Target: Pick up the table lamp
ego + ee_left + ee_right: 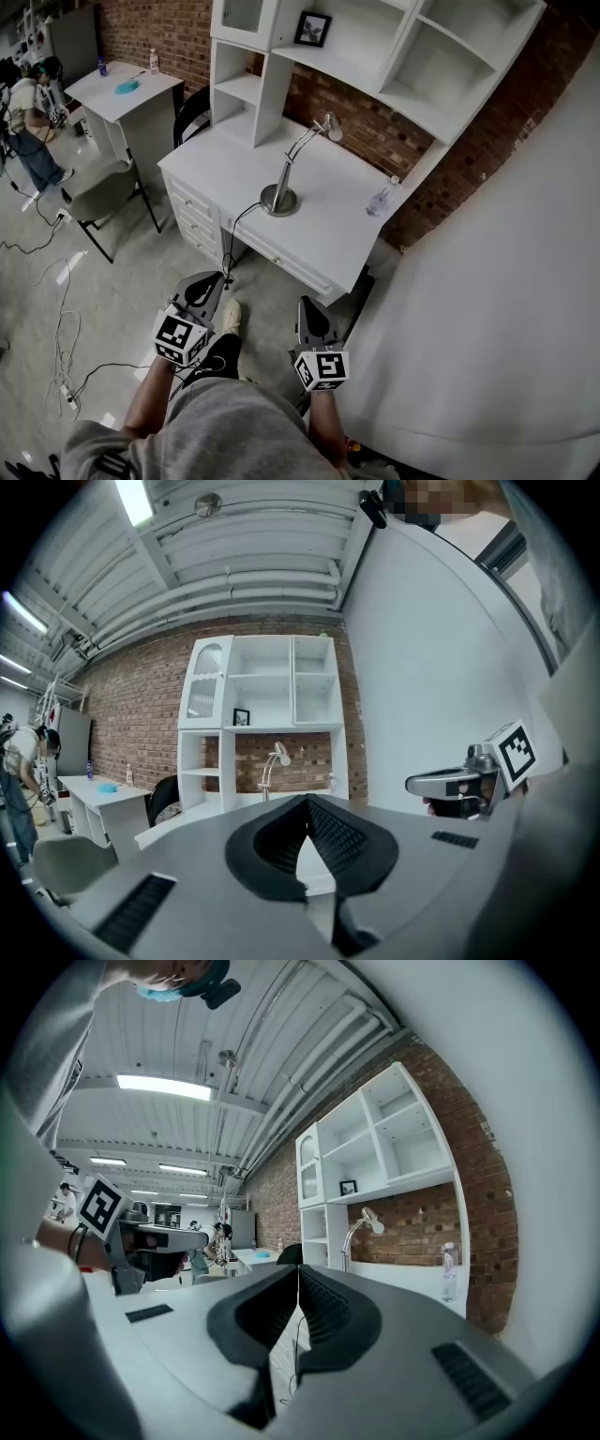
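The table lamp (281,192) stands on the white desk (328,239): a round metal base, a thin bent arm and a small head turned to the right. Its black cord hangs over the desk's front edge. The lamp also shows far ahead in the left gripper view (274,766) and the right gripper view (361,1232). Both grippers are held level over the floor, well short of the desk. My left gripper (208,279) (307,801) is shut and empty. My right gripper (312,305) (298,1267) is also shut with nothing in it.
A clear bottle (379,201) stands at the desk's right end. A white shelf unit (375,47) with a picture frame (312,28) rises behind. A grey chair (103,192), another table (127,89), floor cables (66,328) and a person (28,122) lie left. A white wall (506,309) is right.
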`<state>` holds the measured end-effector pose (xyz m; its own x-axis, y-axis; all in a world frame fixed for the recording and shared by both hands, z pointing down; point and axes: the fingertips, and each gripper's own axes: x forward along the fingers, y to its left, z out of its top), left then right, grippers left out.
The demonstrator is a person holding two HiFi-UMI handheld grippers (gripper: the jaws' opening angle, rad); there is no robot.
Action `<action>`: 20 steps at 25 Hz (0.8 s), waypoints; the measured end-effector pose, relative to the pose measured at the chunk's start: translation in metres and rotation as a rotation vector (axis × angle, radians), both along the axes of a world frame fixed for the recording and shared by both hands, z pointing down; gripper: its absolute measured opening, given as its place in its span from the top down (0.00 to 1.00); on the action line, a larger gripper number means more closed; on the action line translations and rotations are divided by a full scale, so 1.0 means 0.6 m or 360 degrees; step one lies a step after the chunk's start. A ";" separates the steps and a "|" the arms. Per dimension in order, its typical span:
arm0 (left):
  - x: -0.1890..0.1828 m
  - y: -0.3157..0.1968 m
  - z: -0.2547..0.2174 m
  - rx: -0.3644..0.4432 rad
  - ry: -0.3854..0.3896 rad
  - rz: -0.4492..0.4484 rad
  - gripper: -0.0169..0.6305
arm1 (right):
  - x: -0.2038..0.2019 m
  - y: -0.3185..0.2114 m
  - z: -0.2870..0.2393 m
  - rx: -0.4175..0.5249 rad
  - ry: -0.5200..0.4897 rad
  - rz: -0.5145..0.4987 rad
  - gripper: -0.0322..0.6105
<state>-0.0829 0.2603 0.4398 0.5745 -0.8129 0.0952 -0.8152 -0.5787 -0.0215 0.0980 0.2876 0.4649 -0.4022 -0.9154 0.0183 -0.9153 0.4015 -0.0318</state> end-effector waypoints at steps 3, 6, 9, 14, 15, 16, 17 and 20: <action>0.004 -0.052 -0.003 0.0005 0.0019 0.0016 0.97 | 0.003 -0.052 -0.001 0.0011 -0.0005 0.0022 0.91; 0.010 -0.107 -0.012 0.0018 0.0009 0.0034 0.97 | 0.006 -0.108 -0.009 0.0021 -0.0018 0.0034 0.91; 0.012 -0.165 -0.019 0.0020 0.0007 0.0048 0.97 | 0.008 -0.163 -0.013 0.0019 -0.0021 0.0050 0.91; 0.007 -0.263 -0.026 -0.0004 0.0024 0.0054 0.97 | 0.006 -0.249 -0.021 -0.0006 -0.0019 0.0077 0.91; 0.007 -0.282 -0.030 -0.0001 0.0032 0.0057 0.97 | 0.006 -0.266 -0.022 -0.0010 -0.0018 0.0081 0.91; 0.007 -0.300 -0.033 0.0002 0.0041 0.0060 0.97 | 0.007 -0.283 -0.023 -0.0015 -0.0015 0.0085 0.91; 0.008 -0.318 -0.035 0.0003 0.0049 0.0063 0.97 | 0.008 -0.301 -0.022 -0.0020 -0.0013 0.0089 0.91; 0.009 -0.368 -0.027 -0.0017 0.0055 0.0079 0.97 | 0.009 -0.352 -0.015 -0.0043 -0.0007 0.0102 0.91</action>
<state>-0.0776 0.0394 0.4235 0.6172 -0.7824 0.0832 -0.7858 -0.6184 0.0129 0.1032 0.0762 0.4561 -0.3429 -0.9385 0.0414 -0.9389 0.3410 -0.0459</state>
